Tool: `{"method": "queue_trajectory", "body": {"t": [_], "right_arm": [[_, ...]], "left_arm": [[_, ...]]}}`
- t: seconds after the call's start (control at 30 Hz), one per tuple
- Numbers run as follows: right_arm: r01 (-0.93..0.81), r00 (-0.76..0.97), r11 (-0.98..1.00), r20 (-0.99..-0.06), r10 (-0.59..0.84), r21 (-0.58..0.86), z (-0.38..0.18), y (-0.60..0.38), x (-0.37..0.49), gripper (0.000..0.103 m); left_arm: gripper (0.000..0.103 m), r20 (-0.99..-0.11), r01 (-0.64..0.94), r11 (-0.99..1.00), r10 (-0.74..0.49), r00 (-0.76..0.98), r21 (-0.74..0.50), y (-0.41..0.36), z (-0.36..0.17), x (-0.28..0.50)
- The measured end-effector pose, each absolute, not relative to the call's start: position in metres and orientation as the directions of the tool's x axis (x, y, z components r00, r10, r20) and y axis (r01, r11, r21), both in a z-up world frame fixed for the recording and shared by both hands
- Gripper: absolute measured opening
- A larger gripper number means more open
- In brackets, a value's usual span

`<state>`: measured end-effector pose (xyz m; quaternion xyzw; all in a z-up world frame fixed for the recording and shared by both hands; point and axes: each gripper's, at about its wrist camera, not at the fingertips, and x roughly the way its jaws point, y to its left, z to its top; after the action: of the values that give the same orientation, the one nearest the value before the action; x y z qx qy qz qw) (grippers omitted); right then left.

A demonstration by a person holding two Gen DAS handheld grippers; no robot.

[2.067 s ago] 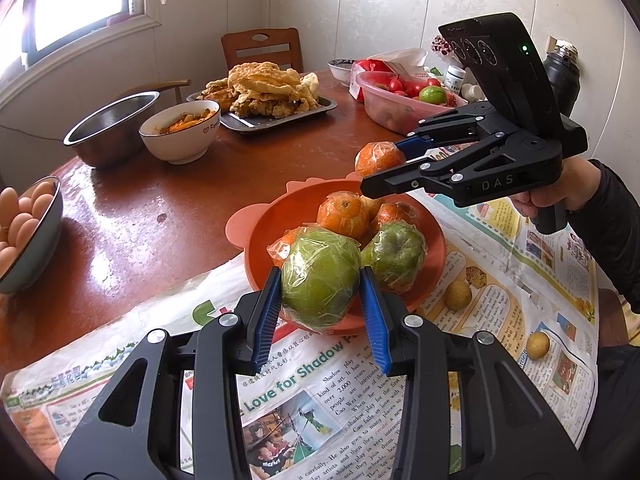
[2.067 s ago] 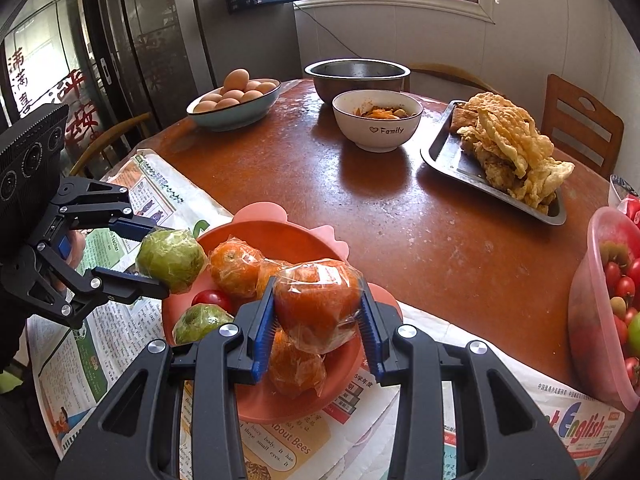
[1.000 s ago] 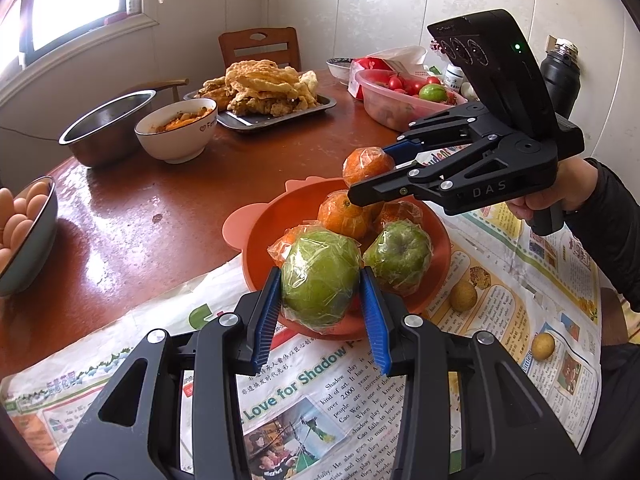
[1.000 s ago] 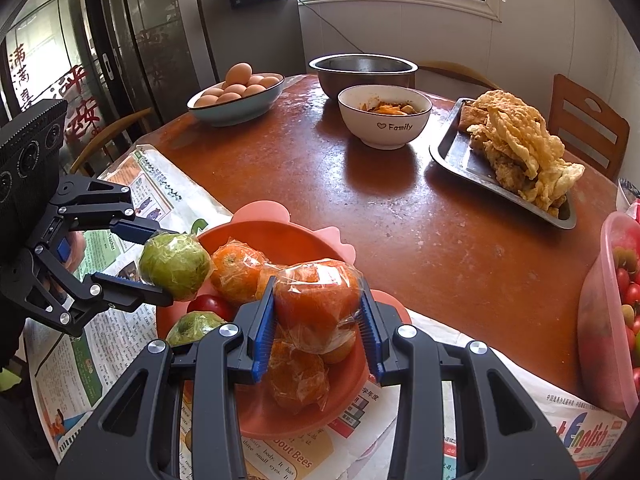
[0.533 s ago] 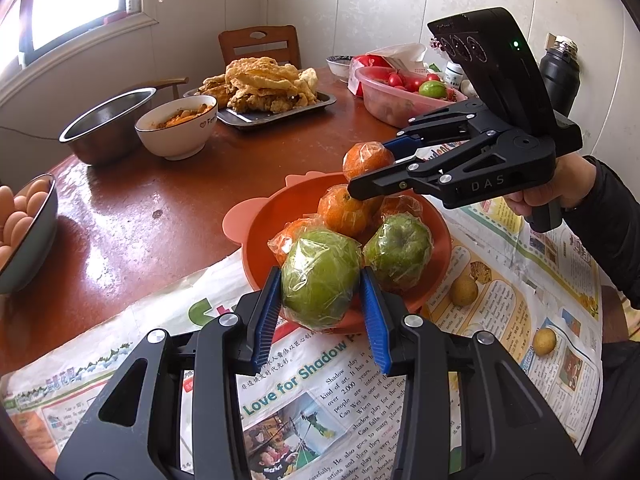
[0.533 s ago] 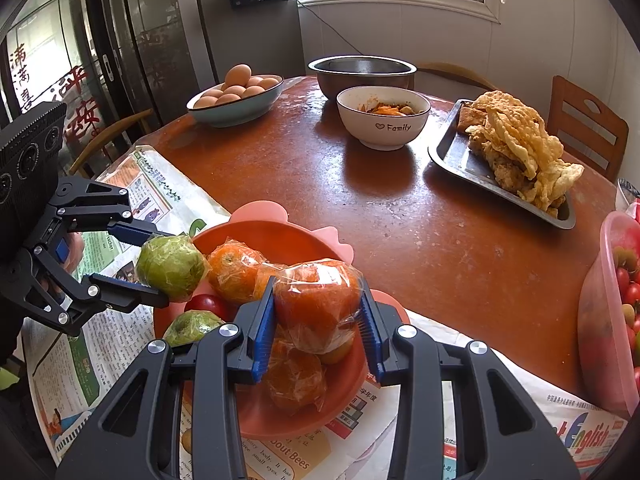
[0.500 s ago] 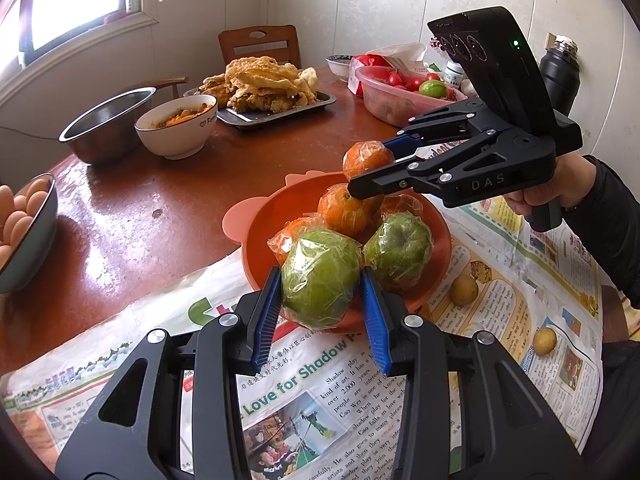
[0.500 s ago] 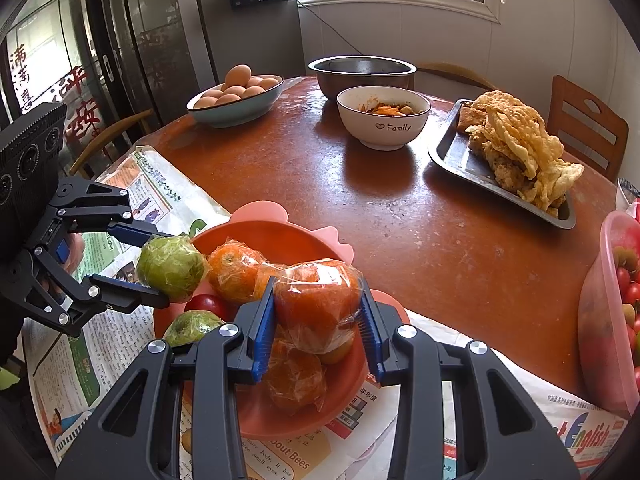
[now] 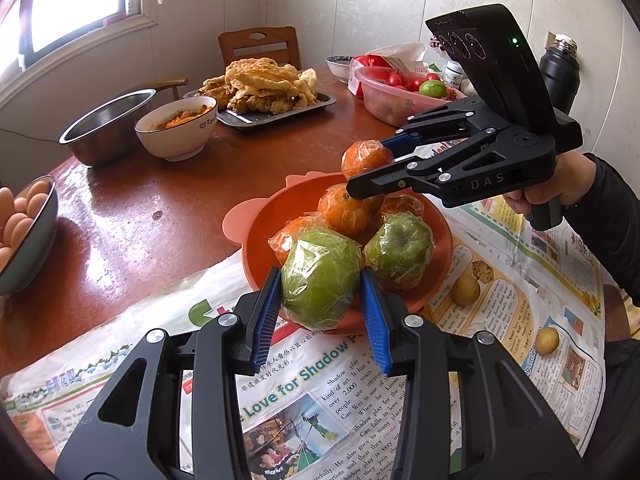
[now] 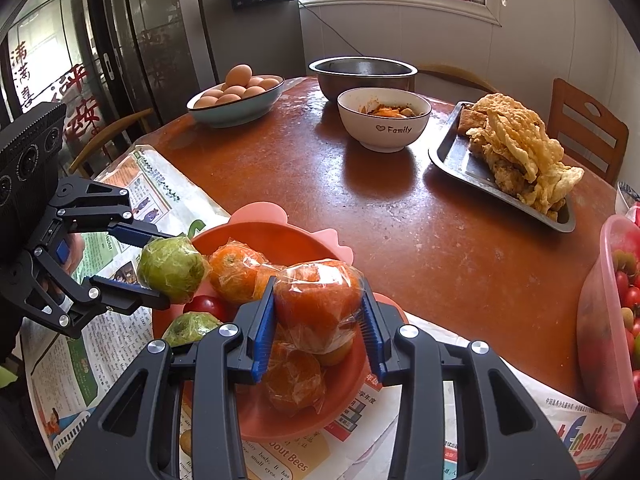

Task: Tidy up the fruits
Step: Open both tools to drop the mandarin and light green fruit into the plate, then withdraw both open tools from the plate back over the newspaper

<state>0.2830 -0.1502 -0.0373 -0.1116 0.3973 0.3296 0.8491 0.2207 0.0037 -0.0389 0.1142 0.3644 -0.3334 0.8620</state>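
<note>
My left gripper [image 9: 320, 312] is shut on a plastic-wrapped green apple [image 9: 320, 278] and holds it at the near rim of the orange bowl [image 9: 272, 216]. It also shows in the right wrist view [image 10: 168, 266]. My right gripper [image 10: 318, 332] is shut on a wrapped orange [image 10: 318, 304] and holds it above the same bowl [image 10: 288, 236]. That orange shows in the left wrist view [image 9: 366, 158]. The bowl holds wrapped oranges [image 9: 342, 210], another green apple [image 9: 398, 250] and a red tomato [image 10: 206, 306].
Newspaper [image 9: 320, 380] covers the near table, with small brown fruits [image 9: 466, 290] on it. Farther back stand an egg bowl [image 10: 236, 98], a steel bowl [image 10: 362, 74], a white food bowl [image 10: 384, 118], a fried-food tray [image 10: 516, 152] and a pink tub of tomatoes [image 9: 396, 92].
Both grippers keep their fruit. The right gripper with the orange has drifted slightly lower toward the bowl. The left gripper has barely moved.
</note>
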Motion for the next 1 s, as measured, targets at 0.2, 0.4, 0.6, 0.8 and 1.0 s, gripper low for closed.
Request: {"method": "queue_trajectory", "body": {"t": [0.2,0.4,0.6,0.8,1.0], "right_arm": [[-0.655,0.468,0.751,-0.74,0.483,0.076,-0.035,-0.15,0.282,0.047],[-0.659,0.467,0.748,-0.739,0.485,0.074,-0.033,-0.15,0.28,0.047],[-0.659,0.471,0.748,-0.733,0.492,0.079,-0.03,-0.151,0.277,0.047],[-0.659,0.48,0.748,-0.72,0.501,0.082,-0.024,-0.15,0.275,0.047],[-0.659,0.5,0.749,-0.703,0.506,0.07,-0.009,-0.154,0.265,0.047]], "left_arm": [[0.036,-0.686,0.659,0.751,-0.502,0.527,-0.043,0.006,-0.03,0.22],[0.036,-0.681,0.659,0.751,-0.505,0.53,-0.044,0.006,-0.027,0.22],[0.036,-0.673,0.653,0.756,-0.503,0.542,-0.038,0.009,-0.023,0.217],[0.036,-0.66,0.647,0.762,-0.498,0.563,-0.023,0.011,-0.013,0.211],[0.036,-0.644,0.633,0.774,-0.49,0.587,-0.012,0.017,-0.002,0.201]]}}
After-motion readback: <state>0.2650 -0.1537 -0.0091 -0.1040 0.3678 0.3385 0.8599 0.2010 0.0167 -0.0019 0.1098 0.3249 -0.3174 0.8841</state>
